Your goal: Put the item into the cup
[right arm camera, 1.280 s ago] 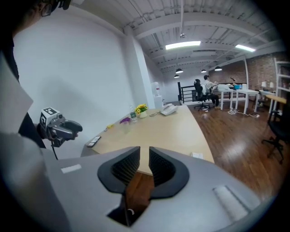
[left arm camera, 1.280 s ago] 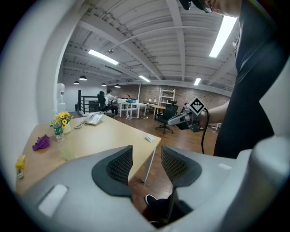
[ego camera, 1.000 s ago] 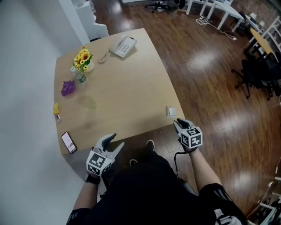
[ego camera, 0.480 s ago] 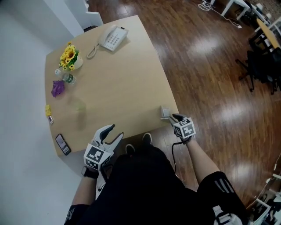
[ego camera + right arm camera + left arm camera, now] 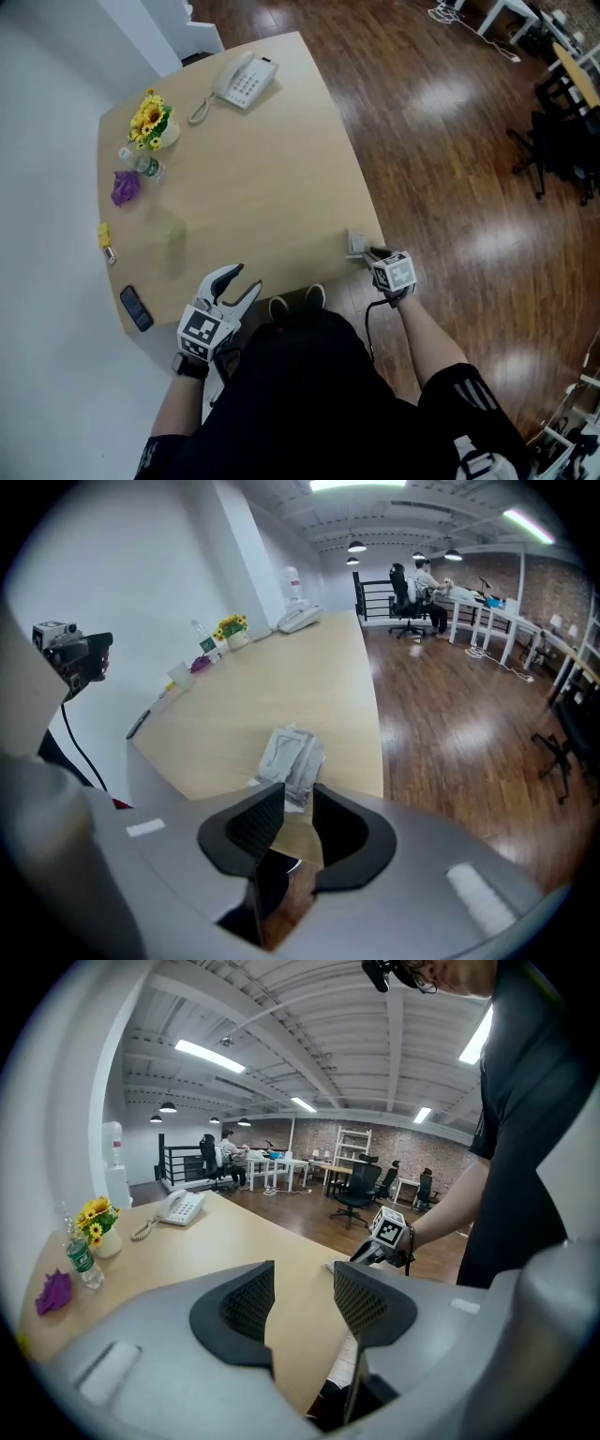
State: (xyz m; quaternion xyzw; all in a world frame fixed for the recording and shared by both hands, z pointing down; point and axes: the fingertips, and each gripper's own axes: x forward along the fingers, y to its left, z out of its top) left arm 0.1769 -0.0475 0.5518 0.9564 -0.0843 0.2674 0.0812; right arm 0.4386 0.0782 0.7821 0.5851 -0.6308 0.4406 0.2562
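Note:
The item is a small clear plastic packet (image 5: 356, 246) lying flat at the table's near right corner; in the right gripper view the packet (image 5: 292, 759) sits just ahead of the jaws. My right gripper (image 5: 368, 254) is open, its tips straddling the packet's near end without pressing it. A translucent cup (image 5: 174, 228) stands on the left part of the table, and the cup (image 5: 178, 677) shows faintly in the right gripper view. My left gripper (image 5: 236, 285) hovers open and empty at the near table edge, far from both.
A desk phone (image 5: 243, 82), a flower vase (image 5: 152, 122), a water bottle (image 5: 148, 168) and a purple object (image 5: 124, 187) sit at the far left. A mobile phone (image 5: 136, 308) and a small yellow item (image 5: 104, 234) lie by the left edge. Wooden floor (image 5: 450, 187) lies to the right.
My right gripper has moved forward to the packet, so its tips now reach the packet's near end. The left gripper has barely shifted.

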